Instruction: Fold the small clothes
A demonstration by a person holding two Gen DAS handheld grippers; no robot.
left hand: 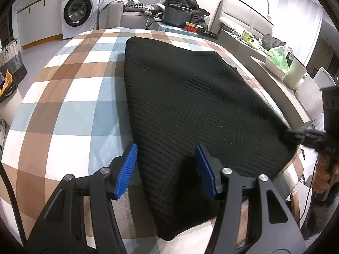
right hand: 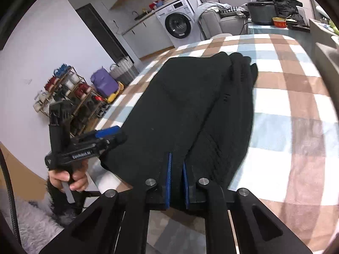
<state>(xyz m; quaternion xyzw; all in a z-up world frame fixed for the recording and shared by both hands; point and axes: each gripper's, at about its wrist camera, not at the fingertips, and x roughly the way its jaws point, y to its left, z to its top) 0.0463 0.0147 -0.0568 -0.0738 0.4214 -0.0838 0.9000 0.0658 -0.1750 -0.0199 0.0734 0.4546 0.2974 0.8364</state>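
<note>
A black ribbed knit garment lies on a table covered by a brown, blue and white checked cloth. In the right wrist view the garment is folded lengthwise, with a doubled edge along its right side. My left gripper stands open over the near corner, one blue pad at the cloth's left edge and knit fabric between the jaws. From the side, the left gripper sits at the garment's left corner. My right gripper is shut on the near edge, and it pinches the garment's right corner.
A washing machine and a sofa with piled clothes stand beyond the table. A woven basket sits left, and a ledge with green packets runs along the right. A rack of jars stands on the floor. A hand grips the left tool.
</note>
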